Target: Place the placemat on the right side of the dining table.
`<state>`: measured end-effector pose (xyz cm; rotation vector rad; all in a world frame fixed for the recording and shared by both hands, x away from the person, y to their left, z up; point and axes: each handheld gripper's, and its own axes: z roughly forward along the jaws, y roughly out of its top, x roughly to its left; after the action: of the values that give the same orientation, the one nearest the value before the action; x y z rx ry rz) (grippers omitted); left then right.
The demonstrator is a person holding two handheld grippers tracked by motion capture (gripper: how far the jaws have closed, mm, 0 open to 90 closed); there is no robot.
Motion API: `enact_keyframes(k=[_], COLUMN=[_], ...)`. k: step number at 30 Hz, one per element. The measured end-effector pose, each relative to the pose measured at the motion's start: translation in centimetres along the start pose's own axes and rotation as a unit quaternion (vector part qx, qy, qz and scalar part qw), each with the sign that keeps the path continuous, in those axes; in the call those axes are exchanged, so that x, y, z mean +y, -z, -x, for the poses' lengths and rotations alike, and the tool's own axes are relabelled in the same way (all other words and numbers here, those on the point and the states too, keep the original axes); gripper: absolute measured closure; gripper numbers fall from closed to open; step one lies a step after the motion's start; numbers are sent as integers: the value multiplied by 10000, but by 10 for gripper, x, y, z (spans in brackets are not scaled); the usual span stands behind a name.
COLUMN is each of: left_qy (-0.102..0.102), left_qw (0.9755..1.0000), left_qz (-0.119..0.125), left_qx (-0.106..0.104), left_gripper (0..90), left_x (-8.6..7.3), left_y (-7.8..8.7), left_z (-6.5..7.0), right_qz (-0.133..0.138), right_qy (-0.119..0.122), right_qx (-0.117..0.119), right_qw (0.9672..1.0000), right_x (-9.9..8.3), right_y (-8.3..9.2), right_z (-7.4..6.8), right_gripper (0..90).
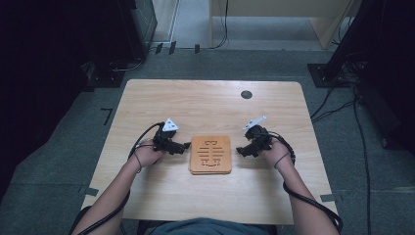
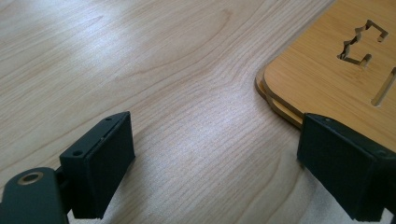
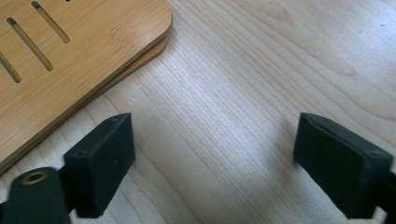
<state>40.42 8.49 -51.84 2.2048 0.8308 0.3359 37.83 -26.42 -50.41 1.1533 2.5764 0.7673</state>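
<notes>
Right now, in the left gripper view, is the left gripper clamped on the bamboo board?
No: the left gripper is wide open over bare table, with the bamboo board beside one jaw.

High view overhead, facing forward-down; claw views close, low, sharing wooden board (image 1: 210,154) edges.

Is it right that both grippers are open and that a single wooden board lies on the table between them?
Not quite: it is not a single board. The left gripper view shows two wooden boards stacked, a second edge under the top one. The rest stands: the left gripper and right gripper are open, and the stack lies on the table between them.
</notes>
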Motion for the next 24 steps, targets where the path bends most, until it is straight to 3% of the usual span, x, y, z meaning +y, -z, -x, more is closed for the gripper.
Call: enact_keyframes(k=[8,24], left_qy=[-32,-33], left_qw=[10000,10000], left_qz=[-15,-14], left_qx=[24,21], left_gripper=[100,100], left_x=[0,0], left_y=[0,0], left_z=[1,1], right_qz=[-29,124], right_qy=[20,-151], right_qx=[24,-91], right_qw=[10000,9998], right_x=[0,-2], right_y=[-5,-7], right_z=[-5,-9], right_gripper=[2,0])
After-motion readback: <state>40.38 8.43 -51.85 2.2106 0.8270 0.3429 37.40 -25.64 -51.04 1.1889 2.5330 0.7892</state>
